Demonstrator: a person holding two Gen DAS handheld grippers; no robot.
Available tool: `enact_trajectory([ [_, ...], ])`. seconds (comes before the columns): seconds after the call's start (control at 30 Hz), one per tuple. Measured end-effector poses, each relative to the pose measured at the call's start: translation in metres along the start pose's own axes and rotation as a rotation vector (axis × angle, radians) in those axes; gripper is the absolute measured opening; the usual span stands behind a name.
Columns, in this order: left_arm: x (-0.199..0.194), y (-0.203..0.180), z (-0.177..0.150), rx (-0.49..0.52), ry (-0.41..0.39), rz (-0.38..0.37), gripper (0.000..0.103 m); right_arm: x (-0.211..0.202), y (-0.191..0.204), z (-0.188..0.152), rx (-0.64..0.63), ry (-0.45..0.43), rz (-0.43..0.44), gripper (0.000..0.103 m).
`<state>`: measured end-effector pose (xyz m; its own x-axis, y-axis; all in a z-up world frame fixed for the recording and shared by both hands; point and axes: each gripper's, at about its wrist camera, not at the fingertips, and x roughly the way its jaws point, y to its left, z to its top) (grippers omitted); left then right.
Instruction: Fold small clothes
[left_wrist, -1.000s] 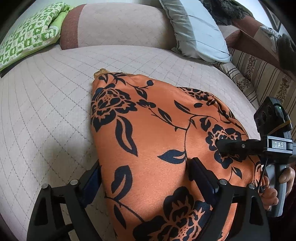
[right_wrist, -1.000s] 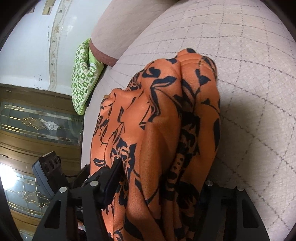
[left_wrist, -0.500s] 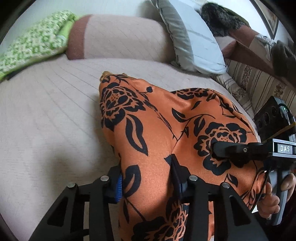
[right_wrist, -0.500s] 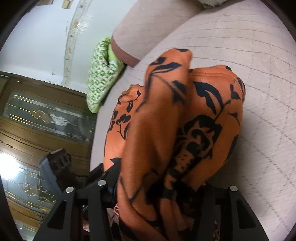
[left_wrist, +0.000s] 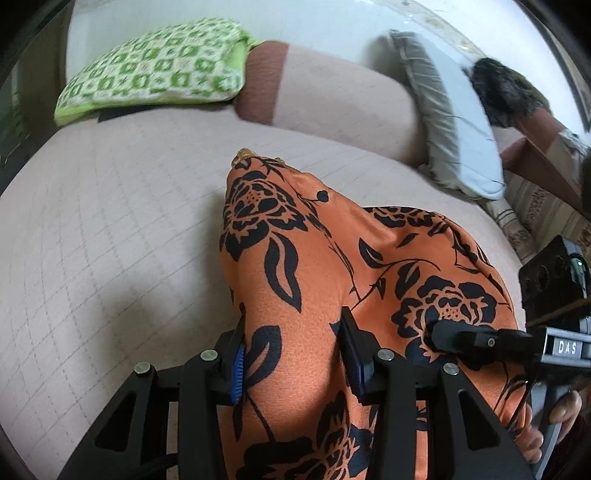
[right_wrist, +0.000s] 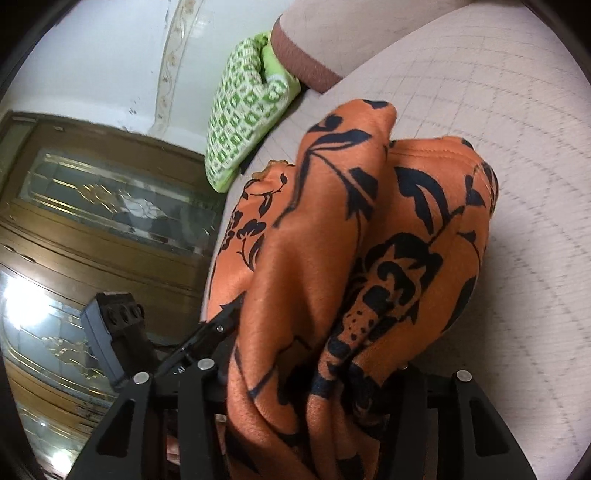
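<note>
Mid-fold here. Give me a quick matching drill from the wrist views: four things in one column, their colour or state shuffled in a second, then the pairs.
Things:
1. garment
2. folded cloth
3. pillow
4. left gripper

Descriptions:
A. green and white check, lying at the far edge of the bed
B. pale blue-grey, leaning at the head of the bed
C. orange with black flowers, gathered and lifted
D. shut on bunched fabric

Pairs: 1-C, 2-A, 3-B, 4-D
</note>
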<state>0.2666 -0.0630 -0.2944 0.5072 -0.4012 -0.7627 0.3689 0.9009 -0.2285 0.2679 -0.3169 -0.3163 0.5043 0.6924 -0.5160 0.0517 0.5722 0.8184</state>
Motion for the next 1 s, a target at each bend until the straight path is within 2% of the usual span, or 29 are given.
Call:
enact_trajectory([
  [0.13, 0.006, 0.012, -0.004, -0.007, 0.033, 0.016, 0.045, 0.010, -0.005, -0.003, 0.013, 0.028, -0.055, 0.052],
  [0.2, 0.005, 0.012, -0.006, -0.002, 0.034, 0.017, 0.047, 0.012, -0.006, -0.003, -0.008, 0.069, -0.136, 0.052],
  [0.33, 0.004, 0.005, -0.007, 0.028, 0.026, 0.073, 0.057, 0.014, -0.010, -0.003, -0.001, 0.081, -0.206, 0.063],
  [0.43, 0.005, 0.000, -0.008, 0.046, 0.021, 0.130, 0.072, 0.011, -0.002, -0.004, -0.057, 0.072, -0.297, 0.073],
  [0.5, 0.004, 0.001, -0.010, 0.055, 0.018, 0.147, 0.073, 0.008, -0.002, -0.005, -0.088, 0.067, -0.349, 0.074],
  [0.83, -0.006, -0.004, -0.022, 0.097, -0.004, 0.196, 0.073, -0.016, -0.004, -0.018, -0.100, 0.058, -0.401, 0.076],
  [1.0, -0.011, -0.003, -0.026, 0.105, -0.014, 0.212, 0.074, -0.014, 0.007, -0.023, -0.111, 0.046, -0.427, 0.076],
])
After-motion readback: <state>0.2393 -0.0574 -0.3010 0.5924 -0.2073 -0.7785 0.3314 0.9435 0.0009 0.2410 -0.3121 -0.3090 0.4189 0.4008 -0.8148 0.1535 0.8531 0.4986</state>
